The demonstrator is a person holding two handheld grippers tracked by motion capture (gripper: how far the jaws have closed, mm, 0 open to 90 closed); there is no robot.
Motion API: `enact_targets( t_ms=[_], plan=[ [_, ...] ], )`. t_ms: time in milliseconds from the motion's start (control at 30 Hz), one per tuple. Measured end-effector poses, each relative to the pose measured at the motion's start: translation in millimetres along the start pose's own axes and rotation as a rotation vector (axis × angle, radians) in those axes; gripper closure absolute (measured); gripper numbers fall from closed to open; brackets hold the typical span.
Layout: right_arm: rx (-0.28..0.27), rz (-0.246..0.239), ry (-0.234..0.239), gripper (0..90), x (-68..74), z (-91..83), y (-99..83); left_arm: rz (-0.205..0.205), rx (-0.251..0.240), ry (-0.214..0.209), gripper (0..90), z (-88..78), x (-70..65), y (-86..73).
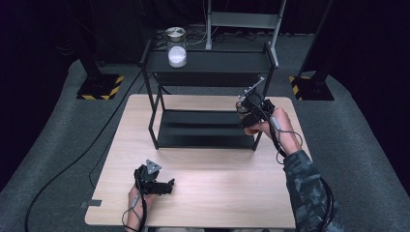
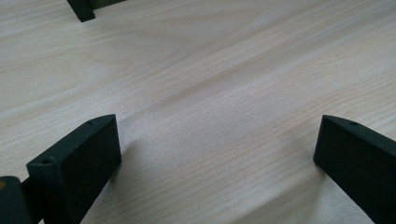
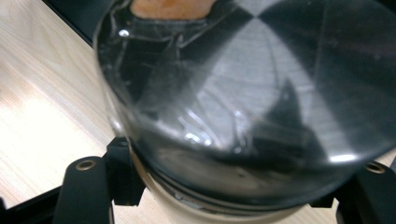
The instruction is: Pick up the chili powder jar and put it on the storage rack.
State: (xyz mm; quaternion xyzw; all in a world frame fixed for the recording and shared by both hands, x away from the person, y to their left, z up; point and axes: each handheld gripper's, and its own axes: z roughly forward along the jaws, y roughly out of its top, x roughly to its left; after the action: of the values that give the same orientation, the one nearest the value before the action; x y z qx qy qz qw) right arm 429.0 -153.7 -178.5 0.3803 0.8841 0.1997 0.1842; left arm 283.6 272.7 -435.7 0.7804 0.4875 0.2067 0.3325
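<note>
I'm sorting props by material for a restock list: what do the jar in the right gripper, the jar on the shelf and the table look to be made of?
The held jar has a shiny brushed-metal-looking lid that mirrors the rig; its body is mostly hidden. The jar on the shelf looks like clear glass or plastic, with white powder showing through. The table shows pale wood grain, perhaps laminate.

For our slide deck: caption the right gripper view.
Right gripper clamps a jar with a shiny lid above the table.
</note>
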Motion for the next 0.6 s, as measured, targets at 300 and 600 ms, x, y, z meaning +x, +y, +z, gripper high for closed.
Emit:
enact_targets(
  t_ms=[300, 600],
  plan=[
    [0.002, -0.010, -0.014, 30.6, -4.1, -12.9, 10.4, -0.002, 0.000, -0.001, 0.2, 0.1, -0.1, -0.1],
    [-0.003, -0.017, -0.027, 30.6, -7.6, -29.2, 20.8, 0.000, 0.000, 0.000, 0.3, 0.0, 0.0, 0.0]
  ],
)
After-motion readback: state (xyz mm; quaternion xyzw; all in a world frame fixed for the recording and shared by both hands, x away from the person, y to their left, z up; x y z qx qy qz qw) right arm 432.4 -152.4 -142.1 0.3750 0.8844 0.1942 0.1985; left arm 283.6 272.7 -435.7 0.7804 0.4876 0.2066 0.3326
